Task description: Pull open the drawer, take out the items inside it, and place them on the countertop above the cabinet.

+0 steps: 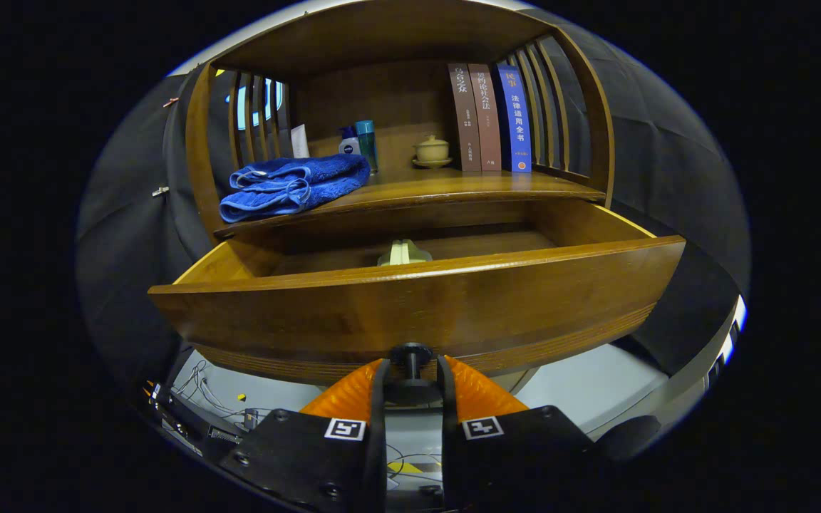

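Our fingers (411,374) are closed on the drawer's knob (411,354), with the drawer (417,303) drawn well out. We should release the knob gently, then rise over the front panel toward the pale item (404,253) lying inside.

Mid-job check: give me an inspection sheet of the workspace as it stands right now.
Surface: wooden countertop above the drawer.
Job's things: drawer pulled open; pale item inside it.
Clutter: blue towel, bottles, lidded cup, three books on the countertop.
Gripper: gripper fingers close around the drawer knob.
Cables: loose wires on the floor below.
Surroundings: slatted cabinet sides, dark cloth wall.
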The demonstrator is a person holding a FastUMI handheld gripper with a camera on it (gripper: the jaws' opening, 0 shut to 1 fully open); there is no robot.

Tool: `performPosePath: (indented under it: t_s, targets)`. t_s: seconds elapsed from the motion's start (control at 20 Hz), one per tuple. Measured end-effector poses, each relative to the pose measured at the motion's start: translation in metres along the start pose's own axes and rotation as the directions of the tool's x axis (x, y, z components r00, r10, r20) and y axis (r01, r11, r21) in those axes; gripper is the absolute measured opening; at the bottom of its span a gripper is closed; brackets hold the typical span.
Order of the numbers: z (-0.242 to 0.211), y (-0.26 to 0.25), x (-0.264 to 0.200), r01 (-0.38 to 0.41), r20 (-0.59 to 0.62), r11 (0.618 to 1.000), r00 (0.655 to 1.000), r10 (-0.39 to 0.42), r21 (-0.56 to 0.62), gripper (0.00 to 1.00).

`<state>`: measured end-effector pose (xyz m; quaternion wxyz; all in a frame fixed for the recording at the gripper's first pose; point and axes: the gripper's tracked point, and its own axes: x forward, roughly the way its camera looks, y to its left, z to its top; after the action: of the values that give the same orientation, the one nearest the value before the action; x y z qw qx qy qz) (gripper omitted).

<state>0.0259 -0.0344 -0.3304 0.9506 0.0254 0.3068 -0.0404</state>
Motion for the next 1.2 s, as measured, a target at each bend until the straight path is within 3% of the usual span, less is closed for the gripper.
performPosePath:
  t_s: [0.65, 0.8, 1.1, 1.2]
  targets:
    - [-0.031, -0.003, -0.037, -0.007, -0.045, 1.0, 0.999, 0.008, 0.026, 0.34]
    - [-0.035, -0.005, -0.037, -0.006, -0.056, 1.0, 0.998, 0.007, 0.027, 0.45]
    - [-0.02, -0.004, -0.073, -0.014, -0.044, 0.993, 0.999, 0.019, 0.115, 1.0]
    - [0.011, 0.003, -0.089, -0.02, 0.014, 0.996, 1.0, 0.019, 0.091, 0.99]
